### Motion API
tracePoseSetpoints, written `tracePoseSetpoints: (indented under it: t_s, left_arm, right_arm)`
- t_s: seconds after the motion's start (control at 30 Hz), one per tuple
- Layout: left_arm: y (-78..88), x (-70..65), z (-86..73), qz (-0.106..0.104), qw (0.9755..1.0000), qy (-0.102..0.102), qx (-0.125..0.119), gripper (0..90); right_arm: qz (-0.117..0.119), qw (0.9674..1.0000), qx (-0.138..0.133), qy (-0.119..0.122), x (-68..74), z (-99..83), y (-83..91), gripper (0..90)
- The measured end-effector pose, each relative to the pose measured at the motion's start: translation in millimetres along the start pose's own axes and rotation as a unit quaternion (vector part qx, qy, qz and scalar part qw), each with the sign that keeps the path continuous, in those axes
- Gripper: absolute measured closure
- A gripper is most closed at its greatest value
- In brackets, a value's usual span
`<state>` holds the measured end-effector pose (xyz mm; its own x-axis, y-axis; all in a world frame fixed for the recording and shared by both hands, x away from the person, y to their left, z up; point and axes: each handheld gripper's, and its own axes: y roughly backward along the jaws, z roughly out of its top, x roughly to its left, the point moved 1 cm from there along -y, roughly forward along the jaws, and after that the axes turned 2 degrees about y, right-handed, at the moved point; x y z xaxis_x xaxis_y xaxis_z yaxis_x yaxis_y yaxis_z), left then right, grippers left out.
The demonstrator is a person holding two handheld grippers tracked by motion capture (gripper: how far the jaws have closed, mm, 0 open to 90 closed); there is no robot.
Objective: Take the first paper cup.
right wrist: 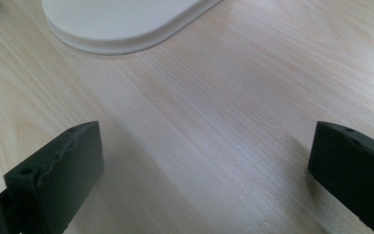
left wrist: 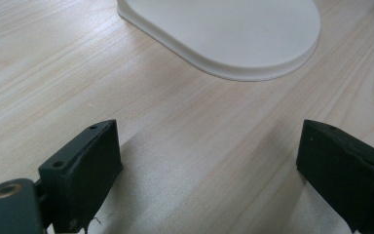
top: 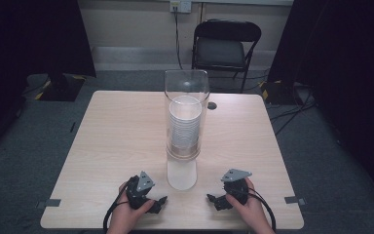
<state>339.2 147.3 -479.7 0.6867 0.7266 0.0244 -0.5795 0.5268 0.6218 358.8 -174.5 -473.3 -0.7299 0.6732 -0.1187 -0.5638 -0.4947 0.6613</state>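
A clear tube (top: 186, 114) holding stacked white cups (top: 185, 127) is seen at the frame's centre, standing on a white base (top: 181, 175) on the table (top: 117, 141). The left gripper (top: 158, 203) and right gripper (top: 213, 200) are held at lower centre, either side of the base, jaws spread wide and empty
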Motion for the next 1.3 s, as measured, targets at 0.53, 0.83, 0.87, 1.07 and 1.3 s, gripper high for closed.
tracePoseSetpoints:
  t_s: [0.53,0.83,0.87,1.07,1.3]
  left_arm:
    - [19.6,-6.1,31.3,-0.069,0.9929,0.002,-0.097,15.9]
    - [21.8,-15.0,67.3,-0.089,0.9846,-0.001,-0.15,15.9]
    - [21.5,-15.4,70.6,-0.09,0.9841,0.0,-0.153,16.2]
    - [20.7,-12.3,85.1,-0.088,0.9822,-0.002,-0.166,18.2]
    - [20.1,-9.5,98.6,-0.081,0.9799,0.001,-0.182,18.1]
  right_arm:
    - [0.0,1.0,0.0,0.0,0.0,0.0,0.0,0.0]
    - [0.0,1.0,-0.001,0.0,0.0,0.0,-0.1,0.0]
    - [0.0,1.0,0.0,0.0,0.0,0.0,-0.1,0.0]
    - [0.0,1.0,-0.001,0.0,0.1,0.0,0.0,0.0]
    - [-0.001,1.0,-0.001,0.0,0.1,-0.1,0.0,0.0]
